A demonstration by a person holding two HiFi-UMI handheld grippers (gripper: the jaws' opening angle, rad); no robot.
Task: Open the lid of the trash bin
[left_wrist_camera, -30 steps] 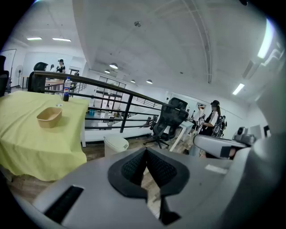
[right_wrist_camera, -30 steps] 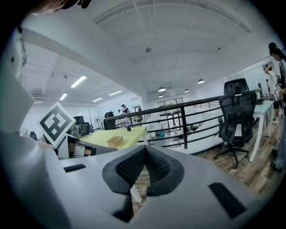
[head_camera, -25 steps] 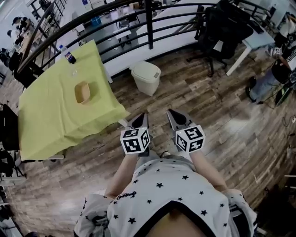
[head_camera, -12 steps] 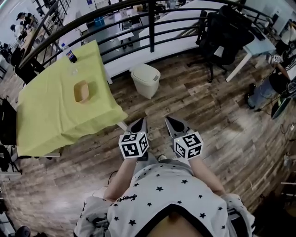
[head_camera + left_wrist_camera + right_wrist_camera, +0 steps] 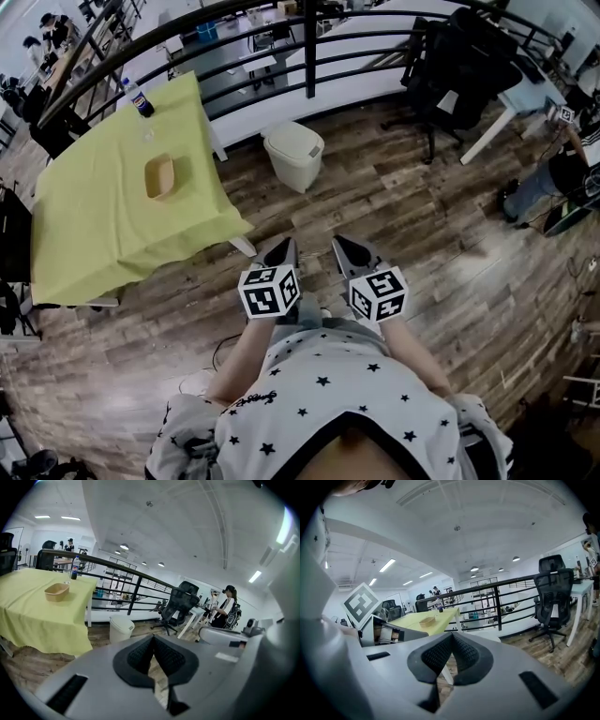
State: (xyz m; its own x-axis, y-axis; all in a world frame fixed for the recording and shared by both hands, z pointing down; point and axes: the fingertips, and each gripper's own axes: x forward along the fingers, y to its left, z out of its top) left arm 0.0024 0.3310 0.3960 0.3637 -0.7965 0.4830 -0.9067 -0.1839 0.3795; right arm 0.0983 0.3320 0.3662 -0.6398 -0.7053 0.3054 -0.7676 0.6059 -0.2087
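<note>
The white trash bin (image 5: 294,155) stands on the wooden floor by the railing, its lid down. It also shows in the left gripper view as the trash bin (image 5: 121,628), beyond the jaws and a little to their left. My left gripper (image 5: 284,249) and right gripper (image 5: 342,247) are held side by side in front of the person's body, well short of the bin and pointing towards it. The left gripper (image 5: 153,638) has its jaws meeting at the tips with nothing between them, and so does the right gripper (image 5: 452,635).
A table with a yellow cloth (image 5: 112,216) stands left of the bin, bearing a wooden bowl (image 5: 159,177) and a bottle (image 5: 137,97). A black railing (image 5: 309,52) runs behind the bin. A black office chair (image 5: 459,66), a white desk (image 5: 520,98) and a person (image 5: 567,169) are at the right.
The head view has shifted slightly, so the table and railing sit a little differently in the frame. Both grippers stay shut and side by side, and the bin's lid stays down.
</note>
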